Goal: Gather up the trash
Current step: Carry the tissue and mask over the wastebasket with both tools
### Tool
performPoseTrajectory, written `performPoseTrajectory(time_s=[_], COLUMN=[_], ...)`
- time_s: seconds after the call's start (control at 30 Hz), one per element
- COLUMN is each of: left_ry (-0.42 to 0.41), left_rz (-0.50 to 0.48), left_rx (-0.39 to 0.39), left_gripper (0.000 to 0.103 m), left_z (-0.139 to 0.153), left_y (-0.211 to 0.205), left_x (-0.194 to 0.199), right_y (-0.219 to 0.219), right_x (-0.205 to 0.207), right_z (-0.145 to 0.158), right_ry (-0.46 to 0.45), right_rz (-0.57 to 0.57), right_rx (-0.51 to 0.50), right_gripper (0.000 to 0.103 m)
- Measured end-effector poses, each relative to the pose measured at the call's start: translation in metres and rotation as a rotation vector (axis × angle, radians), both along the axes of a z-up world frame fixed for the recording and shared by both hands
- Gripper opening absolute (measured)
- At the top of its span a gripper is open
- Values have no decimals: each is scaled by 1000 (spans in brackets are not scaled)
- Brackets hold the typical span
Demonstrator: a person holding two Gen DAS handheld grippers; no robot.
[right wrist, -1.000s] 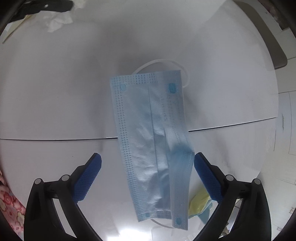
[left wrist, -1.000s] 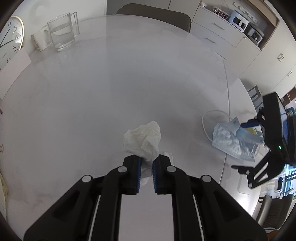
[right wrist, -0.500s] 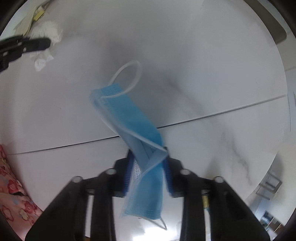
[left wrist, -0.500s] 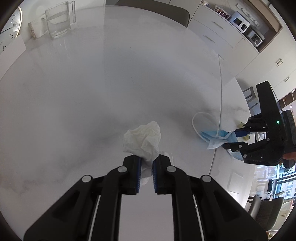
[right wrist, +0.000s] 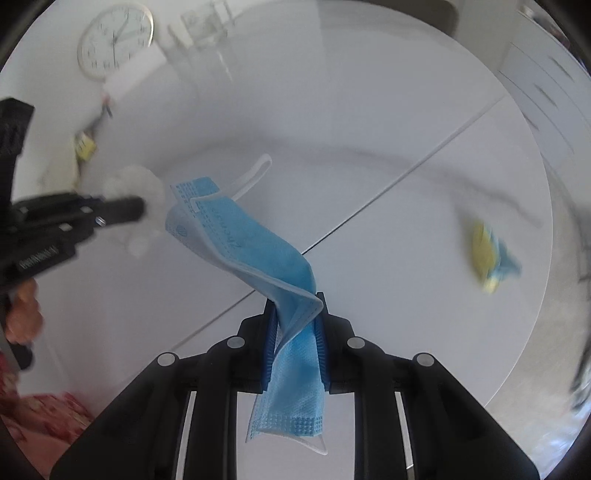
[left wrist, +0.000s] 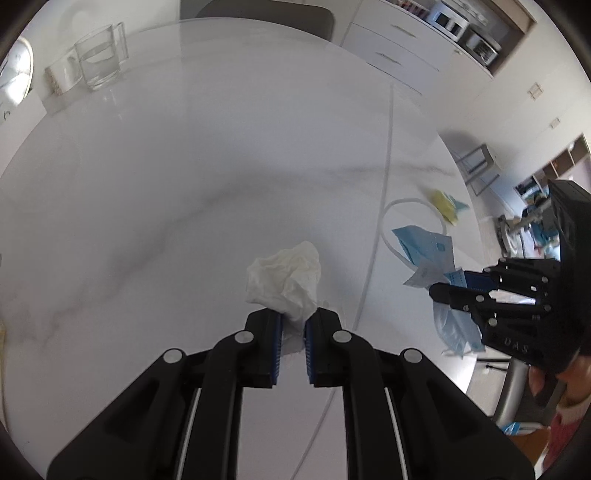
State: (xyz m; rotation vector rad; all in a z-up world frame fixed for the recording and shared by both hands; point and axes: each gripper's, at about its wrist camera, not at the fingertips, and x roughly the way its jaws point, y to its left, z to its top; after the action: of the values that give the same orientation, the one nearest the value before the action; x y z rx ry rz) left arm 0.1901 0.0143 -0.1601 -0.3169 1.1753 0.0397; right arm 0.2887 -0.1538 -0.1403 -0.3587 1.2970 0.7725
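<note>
My left gripper [left wrist: 293,323] is shut on a crumpled white tissue [left wrist: 286,280] and holds it above the white marble table [left wrist: 184,177]. My right gripper [right wrist: 295,314] is shut on a blue face mask [right wrist: 255,251], which twists up and left with its white ear loop [right wrist: 255,173] hanging free. The mask [left wrist: 424,251] and the right gripper [left wrist: 454,286] also show in the left wrist view at the table's right edge. The left gripper [right wrist: 129,208] and tissue [right wrist: 136,181] show blurred at the left of the right wrist view.
A yellow and blue wrapper [right wrist: 487,254] lies near the table's right edge, also seen in the left wrist view [left wrist: 447,208]. A glass jug [left wrist: 99,59] stands at the far left. A wall clock [right wrist: 114,44] and a chair [left wrist: 262,14] are beyond the table.
My right gripper has closed on the mask and lifted it off the table, swinging to the left. My left gripper still holds the tissue and has shifted slightly.
</note>
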Motion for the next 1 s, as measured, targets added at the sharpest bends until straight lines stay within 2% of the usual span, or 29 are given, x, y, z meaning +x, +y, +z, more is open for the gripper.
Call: performPoseTrajectory(time_s=[0.13, 0.17, 0.3, 0.43, 0.6, 0.83, 1.0], left_ry=[-8, -7, -16, -21, -14, -11, 10], left_rz=[-38, -45, -110, -185, -275, -410, -525], left_rx=[4, 6, 29, 57, 55, 24, 6], left_gripper=[10, 10, 10, 10, 10, 10, 10], left_z=[19, 22, 37, 44, 44, 40, 20], left_y=[-33, -40, -78, -113, -159, -217, -263], left_x=[-27, -34, -63, -91, -122, -148, -154], right_y=[-30, -47, -77, -110, -161, -226, -269], right_x=[-70, -97, -149, -196, -234, -256, -268], right_z=[30, 24, 37, 45, 38, 29, 25], right_ry=[-26, -32, -73, -64, -66, -81, -109], right_rz=[-117, -144, -245, -334, -425, -572, -674], right_rx=[91, 114, 162, 223, 227, 218, 189], right_gripper=[20, 20, 20, 20, 20, 21, 22])
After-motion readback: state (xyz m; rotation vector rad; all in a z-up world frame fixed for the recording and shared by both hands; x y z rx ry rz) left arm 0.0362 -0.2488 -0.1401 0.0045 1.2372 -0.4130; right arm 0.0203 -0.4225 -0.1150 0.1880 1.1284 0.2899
